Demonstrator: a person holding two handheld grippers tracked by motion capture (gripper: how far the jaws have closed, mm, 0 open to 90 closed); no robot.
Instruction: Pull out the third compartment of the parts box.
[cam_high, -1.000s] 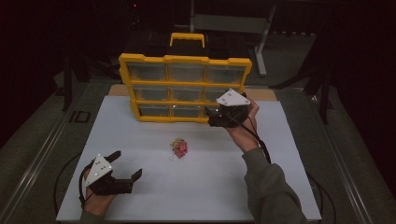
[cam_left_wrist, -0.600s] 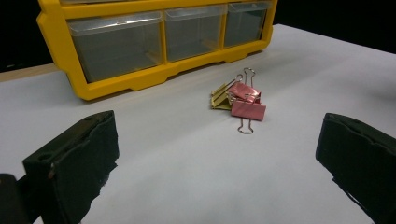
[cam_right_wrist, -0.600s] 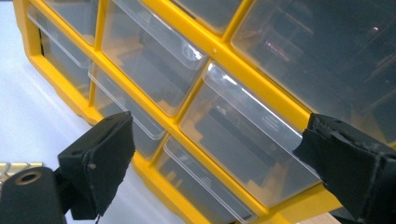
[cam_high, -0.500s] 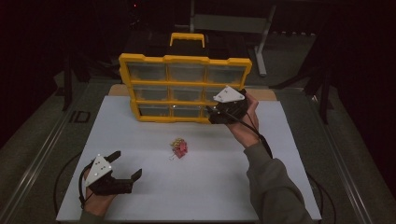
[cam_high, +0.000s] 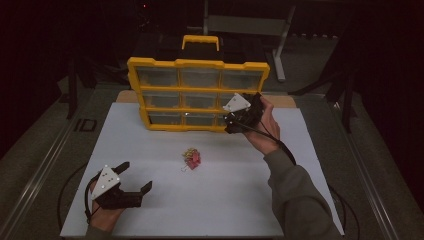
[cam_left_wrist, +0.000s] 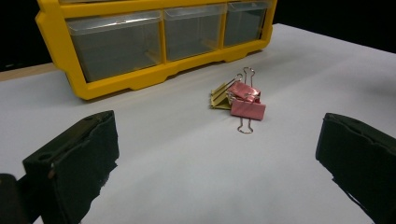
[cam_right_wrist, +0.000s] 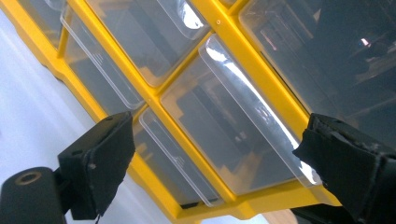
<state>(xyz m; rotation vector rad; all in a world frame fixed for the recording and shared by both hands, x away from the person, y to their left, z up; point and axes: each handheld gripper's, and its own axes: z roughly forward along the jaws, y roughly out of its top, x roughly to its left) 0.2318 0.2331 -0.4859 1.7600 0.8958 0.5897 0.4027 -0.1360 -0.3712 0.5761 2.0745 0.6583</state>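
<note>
A yellow drawer organiser (cam_high: 197, 92) with clear drawers stands upright at the back of the white table (cam_high: 210, 200). My right gripper (cam_high: 235, 117) is open right in front of its lower right drawers; in the right gripper view a clear drawer (cam_right_wrist: 233, 140) lies between the spread jaws. A small heap of pink and yellow binder clips (cam_high: 191, 158) lies mid-table, and the clips (cam_left_wrist: 238, 100) also lie ahead in the left gripper view. My left gripper (cam_high: 134, 180) rests open at the front left, pointed toward the clips, nothing between its jaws.
The organiser (cam_left_wrist: 154, 42) has a black and yellow carry handle (cam_high: 201, 41) on top. Metal rails (cam_high: 45, 165) run along the table's sides. Dark stands (cam_high: 280, 45) lie behind the table. Bare white surface spreads around the clips.
My right gripper has moved left and down across the organiser's front, closer to its lower right drawers. The left gripper and the clips have stayed put.
</note>
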